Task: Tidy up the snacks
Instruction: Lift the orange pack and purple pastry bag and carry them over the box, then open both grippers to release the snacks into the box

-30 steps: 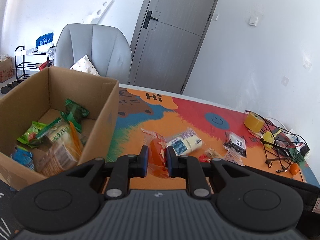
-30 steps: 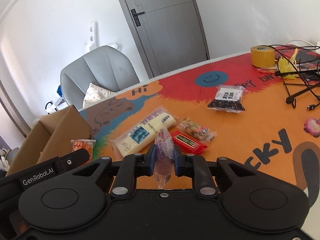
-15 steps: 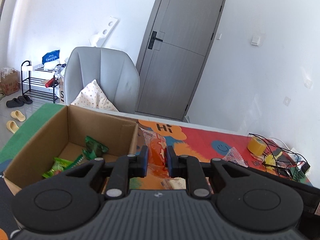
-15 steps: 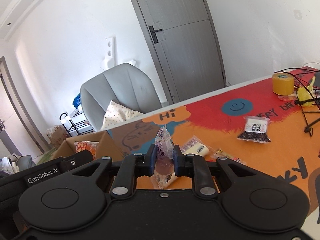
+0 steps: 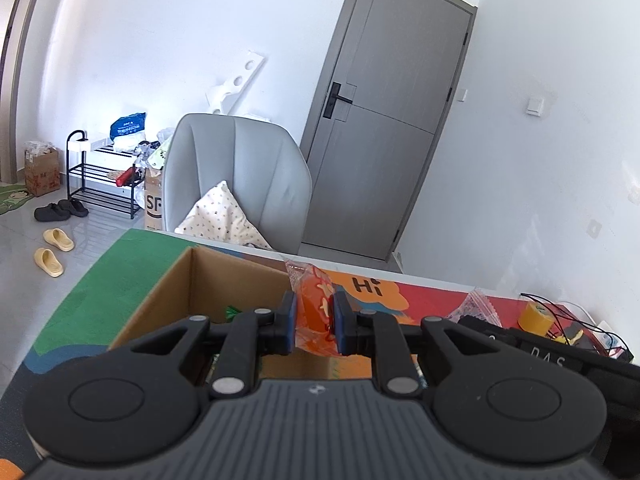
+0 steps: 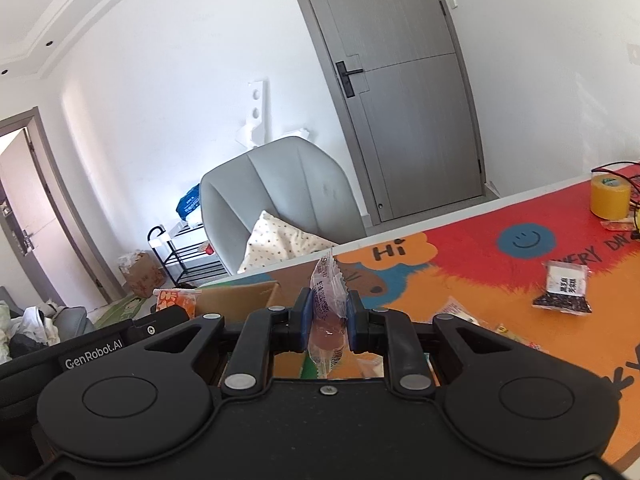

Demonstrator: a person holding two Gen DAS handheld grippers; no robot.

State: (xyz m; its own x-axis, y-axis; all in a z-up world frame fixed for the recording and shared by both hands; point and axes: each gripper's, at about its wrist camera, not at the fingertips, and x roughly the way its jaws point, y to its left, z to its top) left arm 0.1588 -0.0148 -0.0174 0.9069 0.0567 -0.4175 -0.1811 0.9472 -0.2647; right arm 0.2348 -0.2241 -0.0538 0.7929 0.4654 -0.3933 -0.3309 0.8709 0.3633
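Pinching snacks: left claw (image 5: 314, 326) an orange packet (image 5: 316, 312), right claw (image 6: 328, 322) seemingly jelly (image 6: 327, 312).

The box (image 5: 224, 280) sits at the surface's (image 6: 460, 280) left end, with the chair (image 5: 240, 176) behind it and a pillow (image 5: 224, 220) on the seat. The rack (image 5: 100, 184) stands left of the chair, the door (image 5: 384, 132) to its right. Tape (image 6: 610, 196) lies far right on the surface, a packet (image 6: 564, 288) nearer.
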